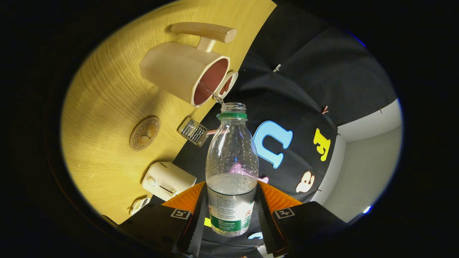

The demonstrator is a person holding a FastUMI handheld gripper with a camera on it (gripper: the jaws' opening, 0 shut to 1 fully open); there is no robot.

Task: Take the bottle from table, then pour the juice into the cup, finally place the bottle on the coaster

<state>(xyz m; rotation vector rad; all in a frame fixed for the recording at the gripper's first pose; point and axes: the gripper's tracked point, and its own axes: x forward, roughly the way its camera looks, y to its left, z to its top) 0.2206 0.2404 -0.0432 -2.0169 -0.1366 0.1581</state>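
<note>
The wooden table (107,107) filled the left part of the gripper view, pale yellow with fine curved grain, its long edge running diagonally against the black cloth wall. On it lay the round coaster (145,133), a flat brown disc with a stamped emblem, bare wood on all sides of it. Just beyond it sat a small cream appliance (166,180) with rounded corners and a knob, close to the table edge. A small ribbed glass jar (193,132) stood right at that edge. Farther along was the cup (184,73), a smooth cream cylinder with a reddish-brown inside and a thick wooden handle (a thin stream of liquid met its rim). The bottle (232,168), clear dimpled plastic with a green neck ring and a green-and-white label, was uncapped, its mouth just beside the cup's rim, liquid pooled near its labelled base. The gripper (231,211) was clamped on the bottle, both black textured fingers (195,222) with orange backing pressed to its lower sides. To the right, beyond the cloth, a plain white wall showed.
</note>
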